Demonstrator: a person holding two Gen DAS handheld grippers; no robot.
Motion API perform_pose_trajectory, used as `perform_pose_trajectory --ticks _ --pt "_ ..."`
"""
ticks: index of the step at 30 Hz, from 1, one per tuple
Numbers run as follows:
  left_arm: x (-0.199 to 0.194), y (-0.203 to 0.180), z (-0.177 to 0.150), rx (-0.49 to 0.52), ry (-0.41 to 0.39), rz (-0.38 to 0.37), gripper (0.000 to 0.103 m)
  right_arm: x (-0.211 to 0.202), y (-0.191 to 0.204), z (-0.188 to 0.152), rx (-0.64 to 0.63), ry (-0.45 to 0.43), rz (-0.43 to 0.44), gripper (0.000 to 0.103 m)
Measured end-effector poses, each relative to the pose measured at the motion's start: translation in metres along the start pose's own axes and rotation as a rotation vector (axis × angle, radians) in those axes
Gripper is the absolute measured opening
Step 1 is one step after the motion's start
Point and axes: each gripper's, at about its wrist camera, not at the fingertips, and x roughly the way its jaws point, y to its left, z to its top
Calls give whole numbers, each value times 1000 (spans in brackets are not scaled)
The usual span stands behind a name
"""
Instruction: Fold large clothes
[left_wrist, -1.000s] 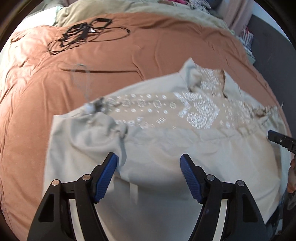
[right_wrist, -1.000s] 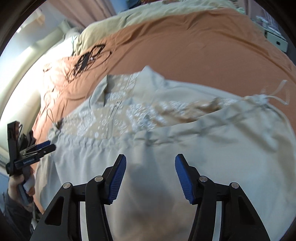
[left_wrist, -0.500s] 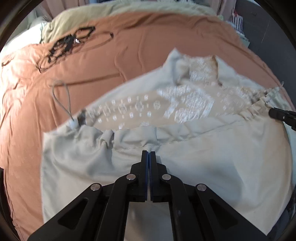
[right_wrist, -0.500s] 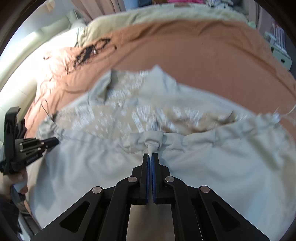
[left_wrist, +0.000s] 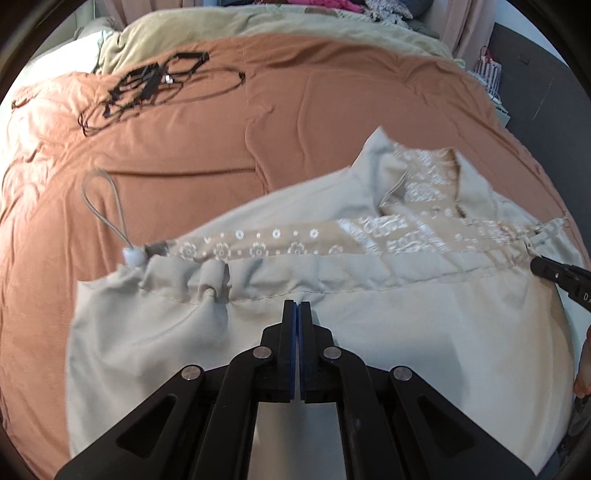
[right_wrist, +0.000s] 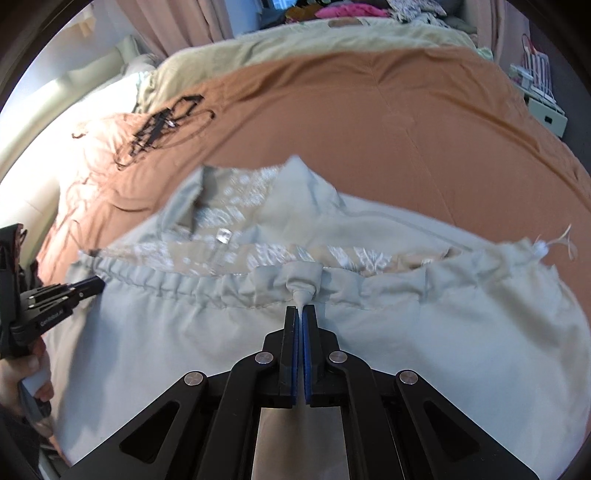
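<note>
- The rust-orange quilted bedspread (left_wrist: 207, 140) covers a wide bed; a tangle of thin black cords (left_wrist: 147, 85) lies near its far left side.
- A pale beige blanket (right_wrist: 295, 48) is bunched at the head, with pink curtains (right_wrist: 177, 22) behind.
- The pale grey-beige drawstring jacket with a white-patterned lining (left_wrist: 406, 332) lies spread on the near side.
- The left gripper (left_wrist: 296, 306) has its jaws pressed together on the jacket's gathered hem.
- The right gripper (right_wrist: 300, 310) pinches a fold of that hem.

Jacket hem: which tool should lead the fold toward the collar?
Right, probably. The right tool visibly pinches a tuft of the jacket hem; the left tool is shut just below the hem, no fabric visibly caught.
</note>
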Motion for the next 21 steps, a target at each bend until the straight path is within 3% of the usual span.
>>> perform_pose_trajectory --ticks 5,9,10,12,14,16,17,18,19,20,21 --pt "16 -1 4 3 22 17 4 28 -8 -7 37 55 -20 3" --pt "15 -2 9 -5 51 25 4 28 -13 -7 55 60 12 10" --pt "14 2 11 -23 63 6 4 26 -13 -6 58 71 13 14" --pt "6 14 15 -95 72 -66 4 16 -11 -5 70 70 8 49" --pt "-7 26 13 -152 61 -118 4 1 -6 -5 61 36 -4 66" --pt "-27 30 10 -157 31 -110 6 -20 0 -7 43 -3 2 67" --pt "-40 32 6 -158 10 -124 15 -28 1 -9 43 -11 8 67" --pt "-53 36 2 -164 -11 -137 37 -37 3 -12 45 -20 15 67" --pt "-63 41 -1 -173 -26 -141 53 -48 5 -15 44 -32 18 67" --pt "-77 45 -7 -187 -50 -145 79 -56 6 -19 42 -43 18 67" --pt "-88 49 -12 -197 -77 -150 83 -67 10 -24 39 -59 15 67"
